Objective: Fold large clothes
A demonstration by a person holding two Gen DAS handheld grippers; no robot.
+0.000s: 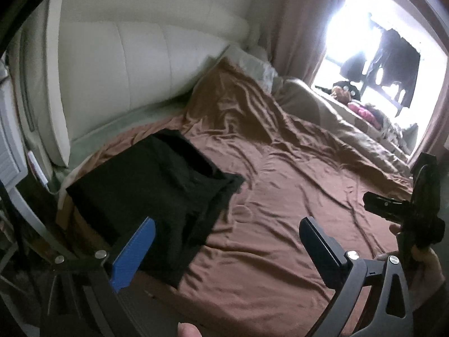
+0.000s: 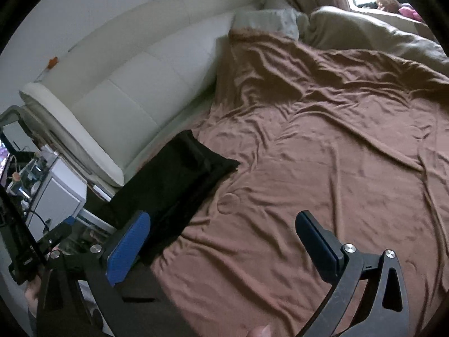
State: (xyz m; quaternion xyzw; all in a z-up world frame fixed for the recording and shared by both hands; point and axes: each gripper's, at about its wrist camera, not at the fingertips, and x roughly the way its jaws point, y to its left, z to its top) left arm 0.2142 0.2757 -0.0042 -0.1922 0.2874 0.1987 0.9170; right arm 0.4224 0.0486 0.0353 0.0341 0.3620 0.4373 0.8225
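We see a black garment (image 1: 157, 196) lying folded on a brown bedsheet (image 1: 294, 196), a dark rectangular block near the bed's edge by the cream padded headboard (image 1: 134, 78). In the left wrist view it sits at about nine o'clock from the middle of the frame; in the right wrist view it lies at about eight o'clock (image 2: 174, 185). Its surface looks flat and layered, with one folded edge forming a raised band across the top and a small corner of cloth poking out toward the open sheet. The fabric is matte and so dark that seams and details cannot be made out.

Our left gripper (image 1: 227, 241) hangs above the bed with its blue-padded fingers (image 1: 134, 255) spread wide and nothing between them; the near end of the garment lies below and behind the left finger. Our right gripper (image 2: 221, 241) likewise stands wide apart and empty over the sheet (image 2: 322, 168), the garment just beyond its left finger. Neither gripper touches the cloth as far as we can tell.

The sheet is heavily creased, running toward a beige duvet (image 1: 336, 118) at two o'clock and a bright window (image 1: 373, 56) framed by pinkish curtains (image 1: 297, 22). A white bedside cabinet (image 2: 59, 193) stands at nine o'clock in the right wrist view. The right gripper's dark frame shows at the left wrist view's three o'clock edge.
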